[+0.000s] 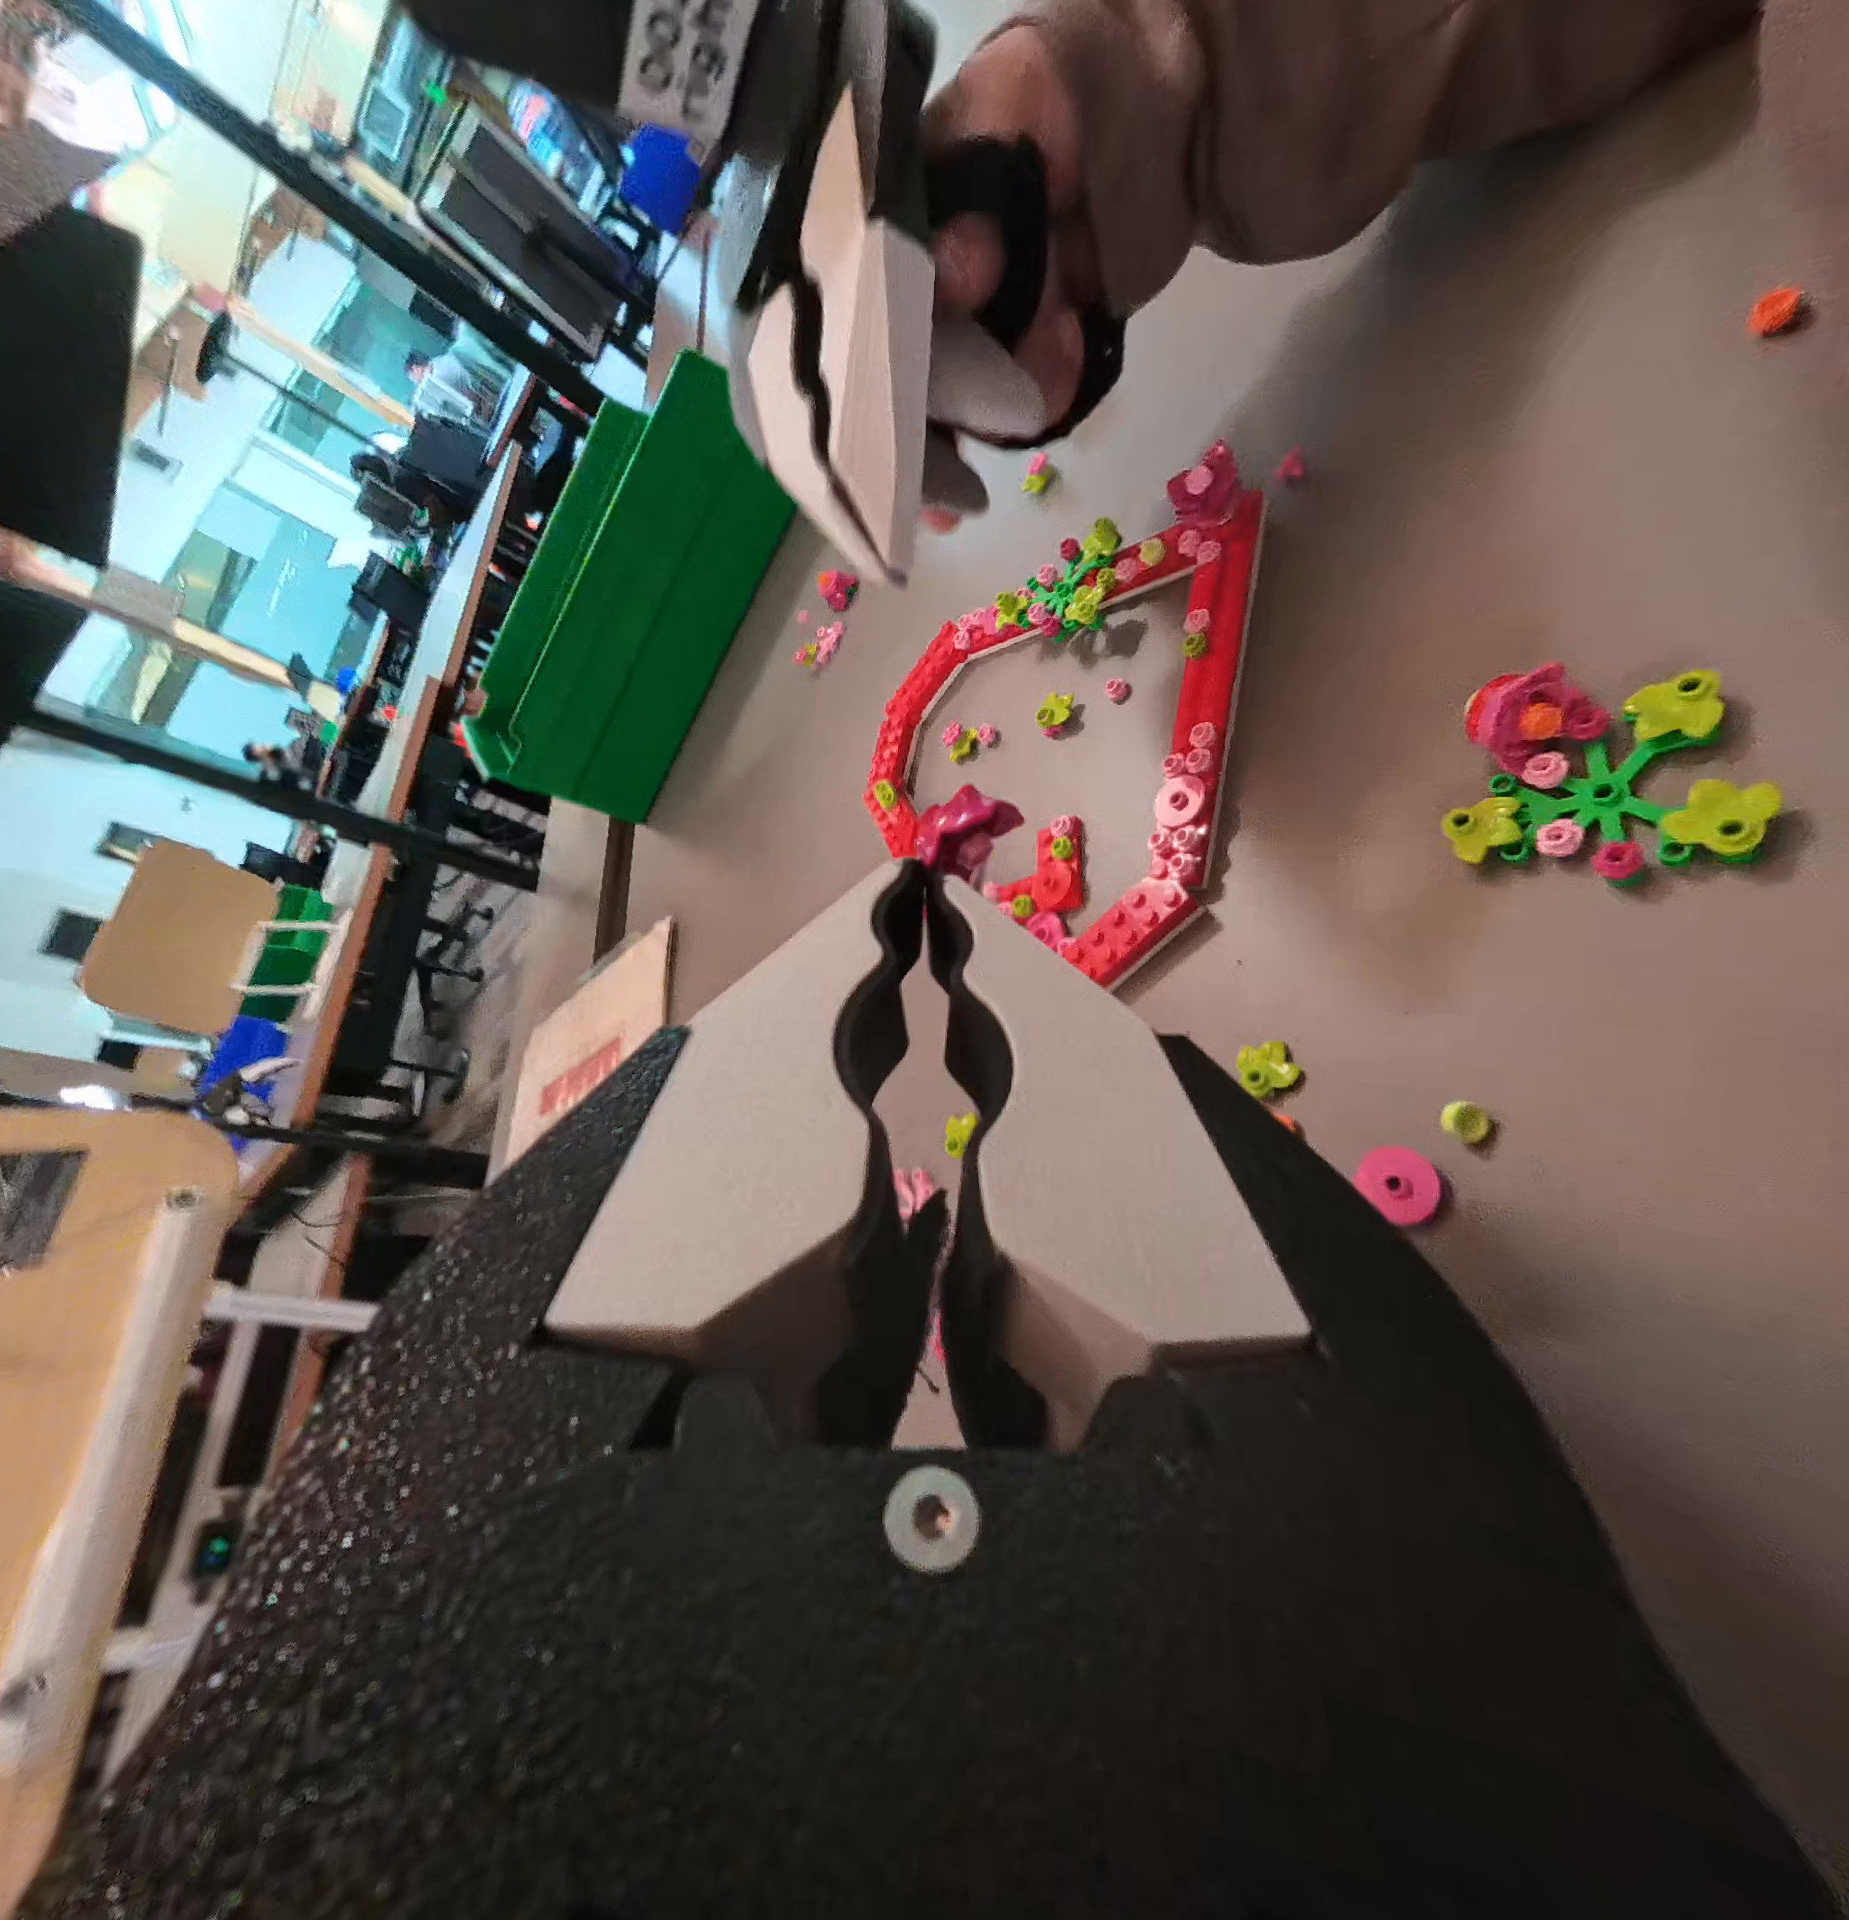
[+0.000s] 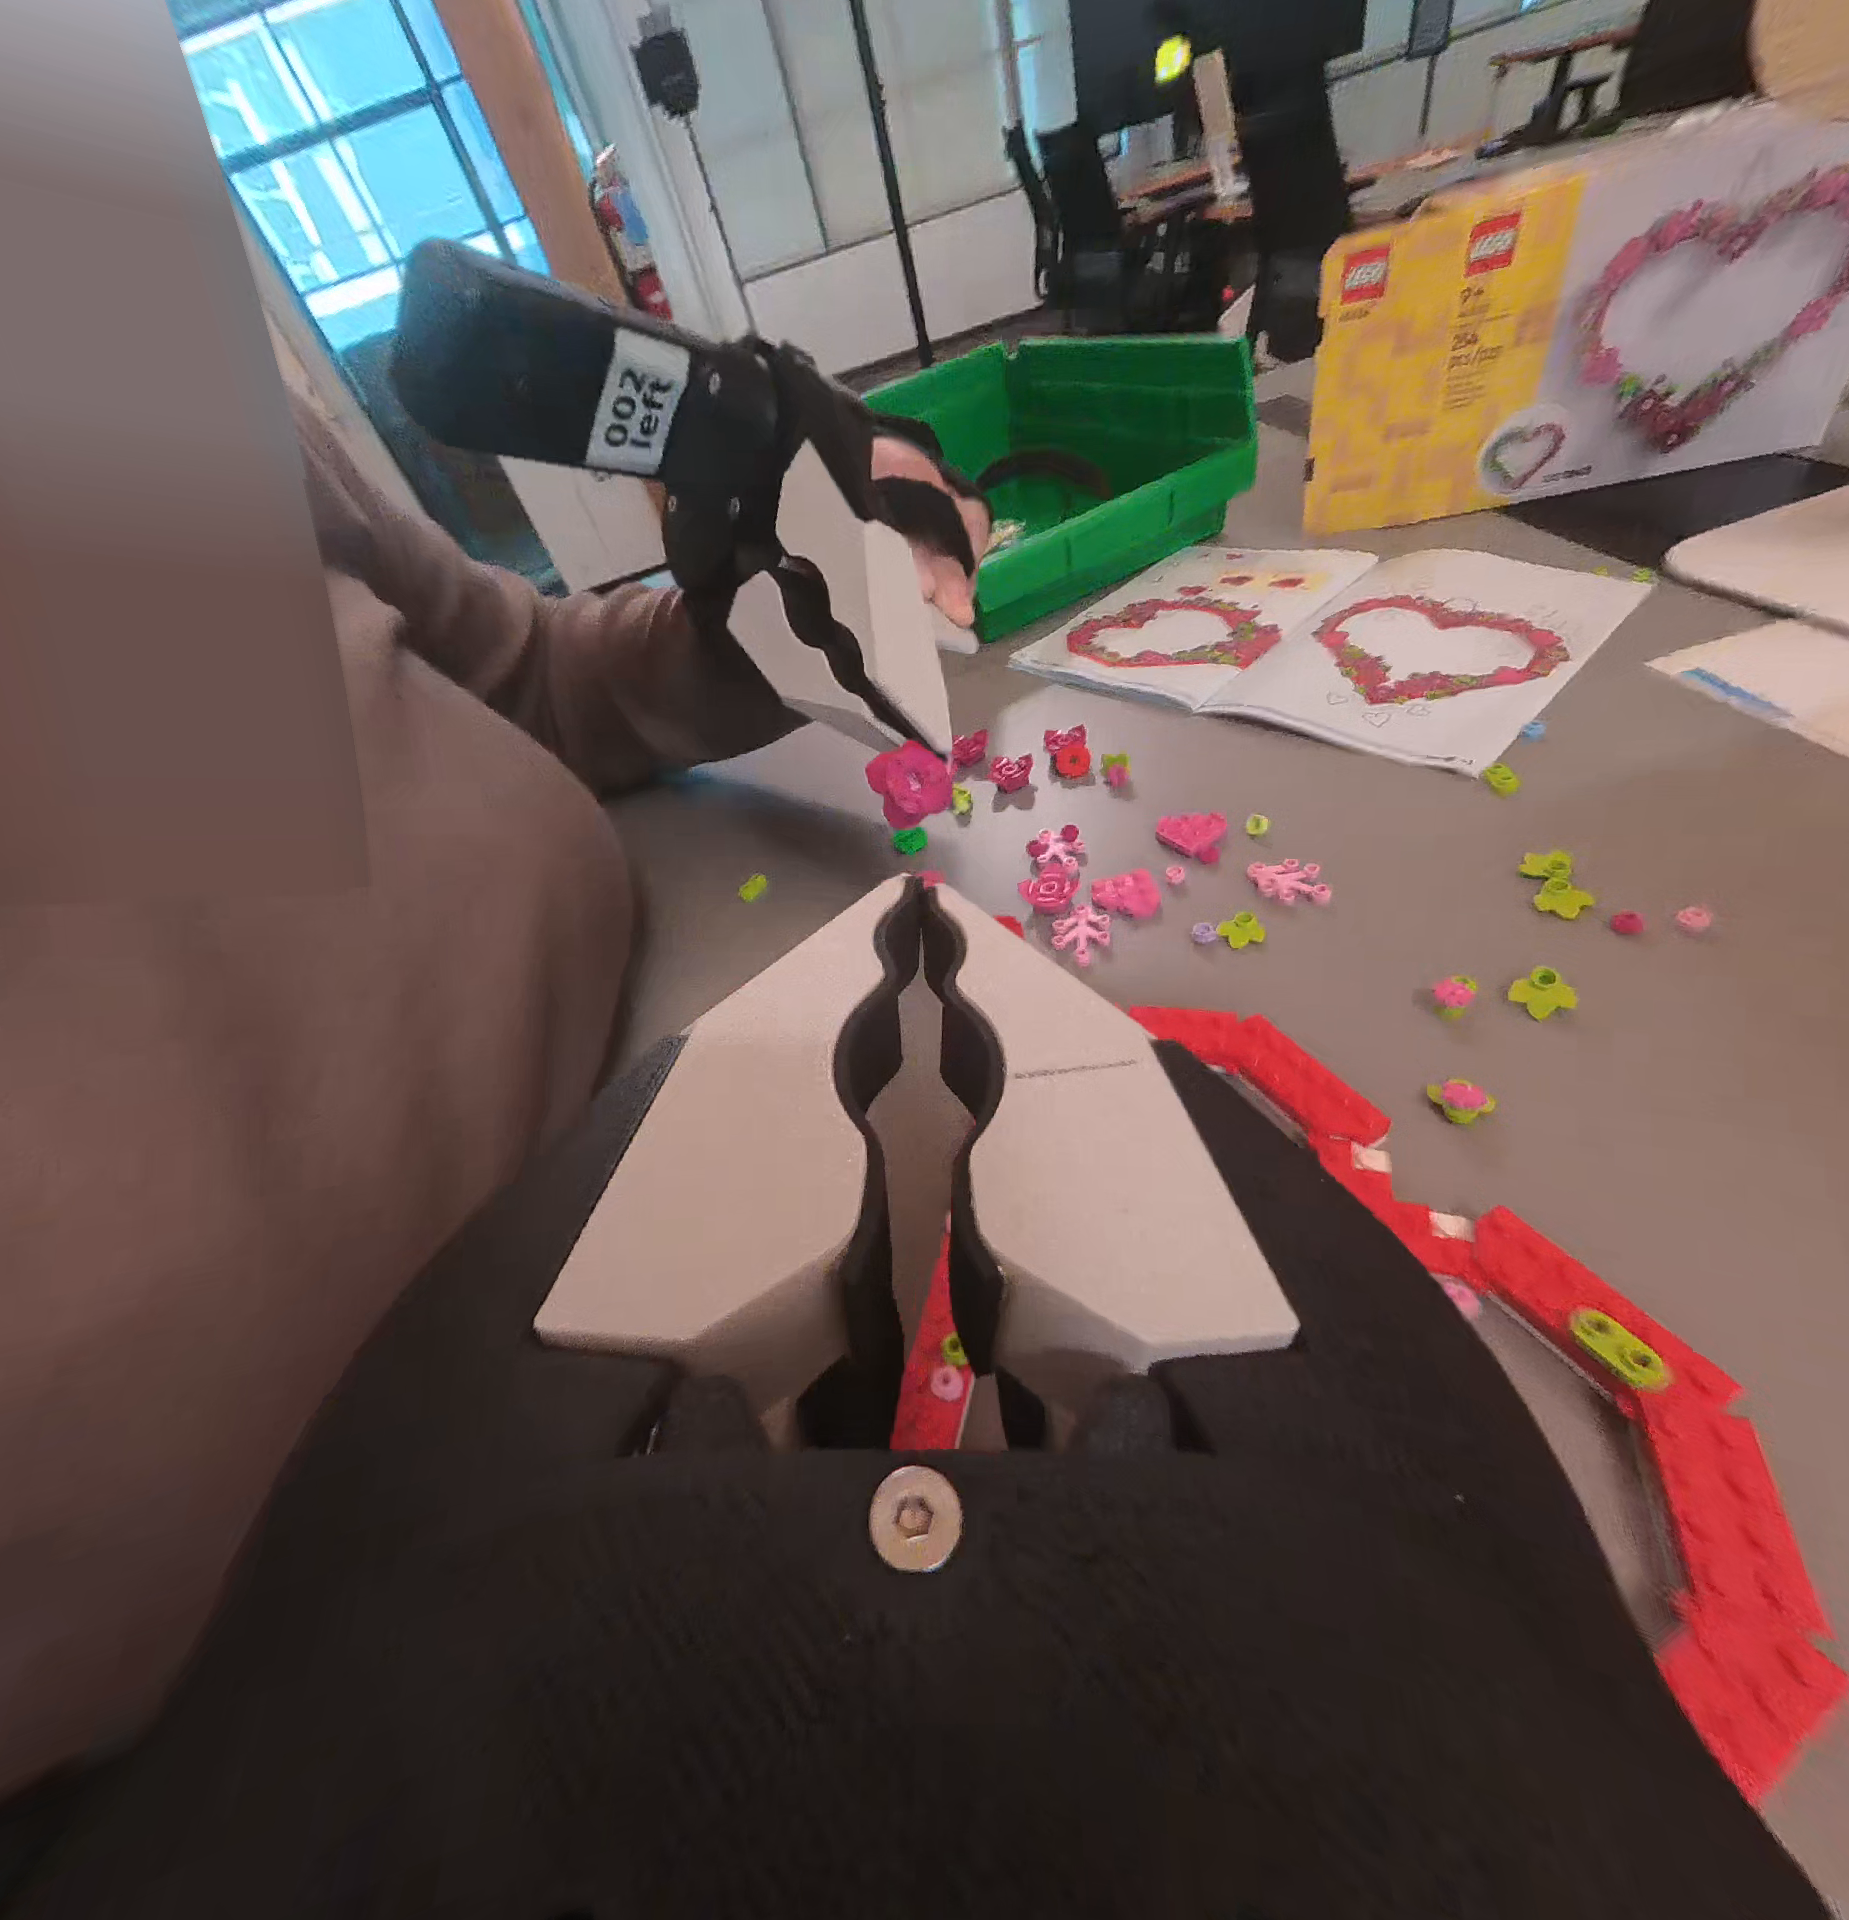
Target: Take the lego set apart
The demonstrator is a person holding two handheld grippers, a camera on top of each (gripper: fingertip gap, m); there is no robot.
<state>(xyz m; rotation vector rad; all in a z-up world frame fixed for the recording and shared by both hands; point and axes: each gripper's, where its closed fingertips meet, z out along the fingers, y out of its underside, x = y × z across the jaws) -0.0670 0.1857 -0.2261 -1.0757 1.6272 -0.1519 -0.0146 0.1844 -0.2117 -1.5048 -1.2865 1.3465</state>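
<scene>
Left gripper point(image 1: 922, 883): pinching magenta flower point(image 1: 961, 826), lifted clear.
Right gripper point(image 2: 920, 894): closed, empty, over red heart frame point(image 2: 1720, 1496).
Risk: flower may slip from the tips and roll off the bench point(image 2: 1522, 1039) edge.

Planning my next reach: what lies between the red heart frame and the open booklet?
Right wrist view: scattered loose pink and lime pieces lie between the heart frame and the booklet.
</scene>
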